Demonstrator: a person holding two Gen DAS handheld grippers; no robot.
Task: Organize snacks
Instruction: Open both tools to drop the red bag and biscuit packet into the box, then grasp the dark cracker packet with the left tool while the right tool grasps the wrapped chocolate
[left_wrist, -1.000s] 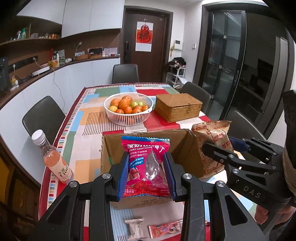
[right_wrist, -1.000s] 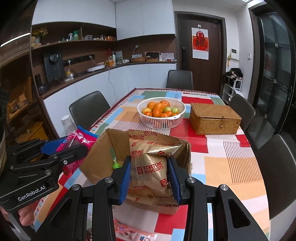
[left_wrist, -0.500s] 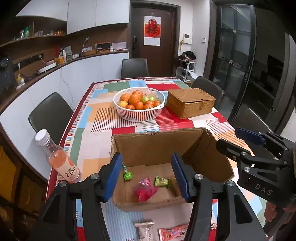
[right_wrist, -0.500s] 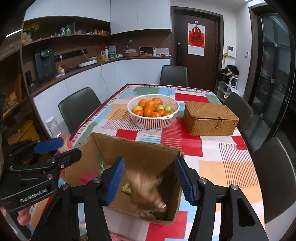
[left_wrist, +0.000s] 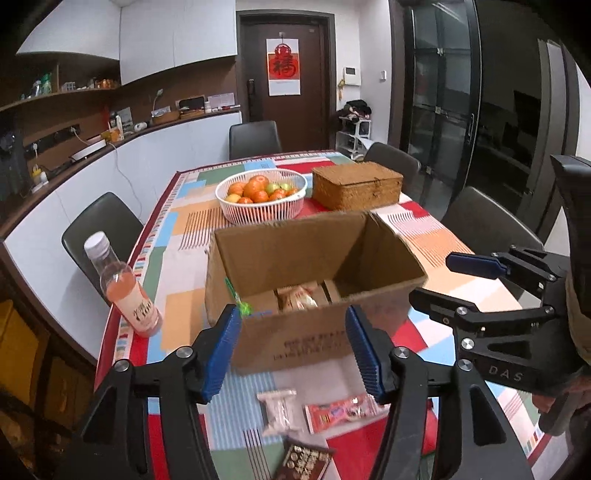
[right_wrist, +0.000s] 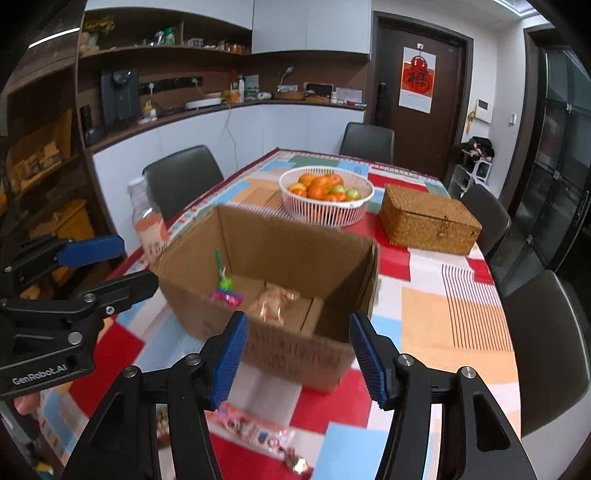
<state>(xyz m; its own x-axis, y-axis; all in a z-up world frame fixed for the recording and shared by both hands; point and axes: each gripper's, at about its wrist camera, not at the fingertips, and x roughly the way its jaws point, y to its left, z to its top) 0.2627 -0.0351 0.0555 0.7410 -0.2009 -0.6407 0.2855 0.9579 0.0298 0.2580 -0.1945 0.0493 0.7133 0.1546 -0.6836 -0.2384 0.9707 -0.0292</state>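
An open cardboard box (left_wrist: 314, 332) stands on the patchwork tablecloth; it also shows in the right wrist view (right_wrist: 280, 347). Inside lie a gold biscuit packet (right_wrist: 271, 304), a green and pink candy (right_wrist: 225, 290) and other small packets. My left gripper (left_wrist: 293, 354) is open and empty, just in front of the box. My right gripper (right_wrist: 297, 356) is open and empty, at the box's near wall. On the table before the box lie a white packet (left_wrist: 279, 410), a red packet (left_wrist: 340, 410) and a dark packet (left_wrist: 304, 461).
A bottle of pink drink (left_wrist: 123, 288) stands left of the box near the table's edge. A white basket of fruit (left_wrist: 262, 195) and a wicker box (left_wrist: 356, 184) stand behind it. Dark chairs surround the table.
Both grippers opened and dropped their packets, the red one and the gold biscuit one, into the box. Both have since pulled back and lower, toward the table's near end.
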